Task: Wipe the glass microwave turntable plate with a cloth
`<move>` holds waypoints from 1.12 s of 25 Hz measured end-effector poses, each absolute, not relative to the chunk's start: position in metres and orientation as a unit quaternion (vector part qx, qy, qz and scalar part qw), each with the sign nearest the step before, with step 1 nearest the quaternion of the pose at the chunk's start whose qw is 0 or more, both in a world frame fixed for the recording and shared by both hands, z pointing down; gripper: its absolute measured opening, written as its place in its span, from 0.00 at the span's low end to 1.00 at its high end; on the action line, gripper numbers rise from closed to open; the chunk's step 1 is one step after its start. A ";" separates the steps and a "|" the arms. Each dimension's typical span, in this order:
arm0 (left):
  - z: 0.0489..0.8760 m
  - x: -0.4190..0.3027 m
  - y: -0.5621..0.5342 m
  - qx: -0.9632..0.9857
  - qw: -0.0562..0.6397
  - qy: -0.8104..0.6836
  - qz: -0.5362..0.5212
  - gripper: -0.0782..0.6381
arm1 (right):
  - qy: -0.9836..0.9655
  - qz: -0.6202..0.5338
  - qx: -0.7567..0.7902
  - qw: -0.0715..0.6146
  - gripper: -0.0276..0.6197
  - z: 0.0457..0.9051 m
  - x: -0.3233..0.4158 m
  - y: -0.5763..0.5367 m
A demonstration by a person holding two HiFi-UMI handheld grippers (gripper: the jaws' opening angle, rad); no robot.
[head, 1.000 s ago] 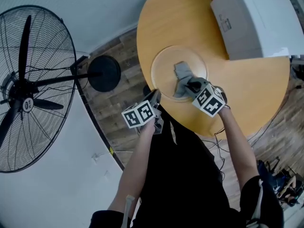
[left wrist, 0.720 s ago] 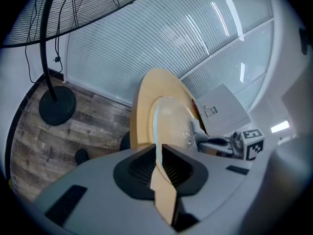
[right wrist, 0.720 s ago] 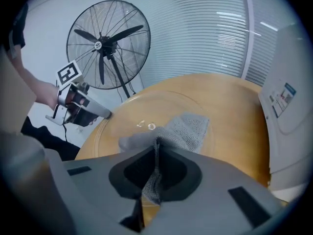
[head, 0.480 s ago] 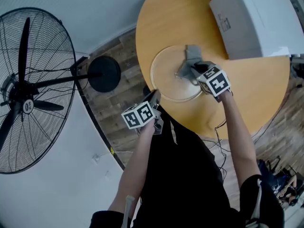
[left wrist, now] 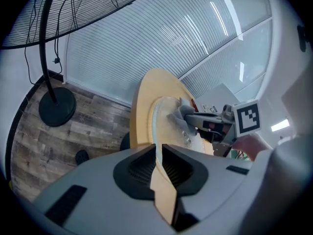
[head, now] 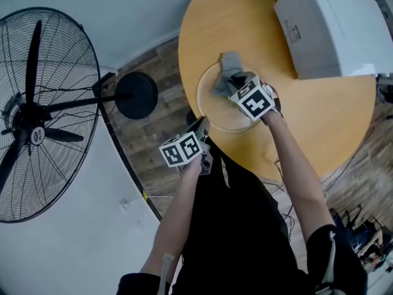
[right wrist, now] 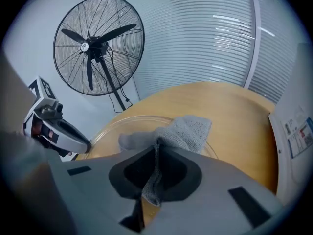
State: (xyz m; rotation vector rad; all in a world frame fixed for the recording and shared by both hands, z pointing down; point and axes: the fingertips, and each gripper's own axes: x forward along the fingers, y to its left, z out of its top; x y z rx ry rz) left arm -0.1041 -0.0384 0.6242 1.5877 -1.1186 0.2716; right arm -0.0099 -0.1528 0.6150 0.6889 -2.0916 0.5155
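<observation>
**Q:** What could have gone wrong for you at this stage?

**A:** Your left gripper (left wrist: 158, 148) was clamped on the near rim of the glass turntable plate (head: 227, 118). The plate lay flat on the round table (head: 319, 121), close to its near-left edge. Your right gripper (right wrist: 156, 148) had its jaws pinched together on the grey cloth (head: 228, 63), whose free end draped over the plate's far rim. A hard sideways stroke could have twisted the plate out of that single pinch or pushed it off the table edge. Glass held so tightly might also have chipped. The cloth could have pulled free of the jaws if it snagged on the rim.

**Q:** And your room to move?

**A:** You had open tabletop to the right of the plate and beyond it, with the microwave (head: 334, 26) well apart at the far right. On the left the table ended just beside the plate, with a standing fan (head: 37, 115) on the floor past it
</observation>
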 end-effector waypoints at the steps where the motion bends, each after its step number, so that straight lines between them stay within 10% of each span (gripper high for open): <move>1: 0.623 -0.104 -0.039 0.673 0.557 -0.473 0.113 0.16 | -0.839 0.201 0.272 0.426 0.09 0.615 -0.017 -0.152; 28: 0.624 -0.100 -0.040 0.687 0.531 -0.483 0.112 0.16 | -0.824 0.215 0.278 0.444 0.09 0.624 0.048 -0.060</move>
